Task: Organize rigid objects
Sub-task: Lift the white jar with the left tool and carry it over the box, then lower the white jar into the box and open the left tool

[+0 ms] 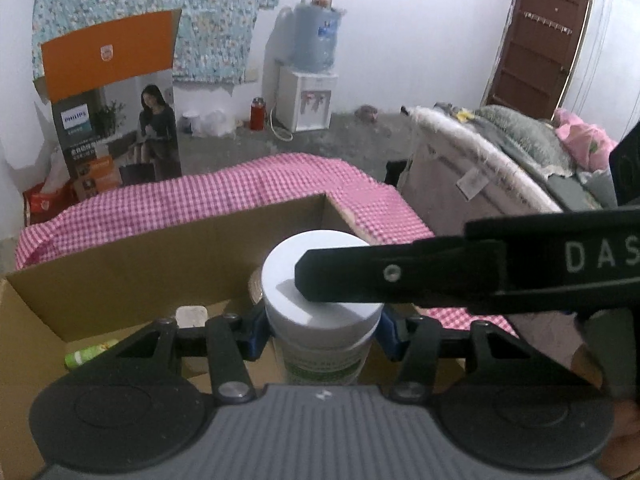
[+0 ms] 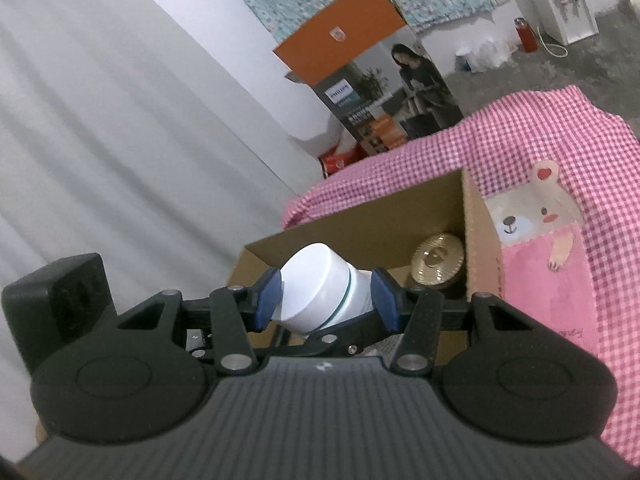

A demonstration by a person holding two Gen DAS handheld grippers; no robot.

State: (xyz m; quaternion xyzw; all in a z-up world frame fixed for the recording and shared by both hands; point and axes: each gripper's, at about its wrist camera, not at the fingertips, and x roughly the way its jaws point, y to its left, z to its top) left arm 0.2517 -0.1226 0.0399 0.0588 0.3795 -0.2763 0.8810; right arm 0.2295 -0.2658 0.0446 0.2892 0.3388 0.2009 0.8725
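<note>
A white jar (image 1: 280, 268) with a white lid and a green label hangs over an open cardboard box (image 1: 120, 264). My left gripper (image 1: 322, 332) is shut on its sides just under the lid. A black finger (image 1: 400, 276) of my right gripper lies across the lid's top. In the right wrist view the jar (image 2: 316, 280) is tilted, and my right gripper (image 2: 326, 300) is shut on it end to end, one blue pad on the lid and one on the body. The box (image 2: 360, 220) holds a round gold tin (image 2: 438, 260), a green tube (image 1: 90, 354) and a small white piece (image 1: 192, 316).
The box rests on a pink checked cloth (image 1: 240, 192) with a bear patch (image 2: 532, 216). A tall printed carton (image 1: 116, 120) stands behind it on the left. A water dispenser (image 1: 308, 96), a brown door (image 1: 540, 40) and piled bedding (image 1: 500, 152) are farther off.
</note>
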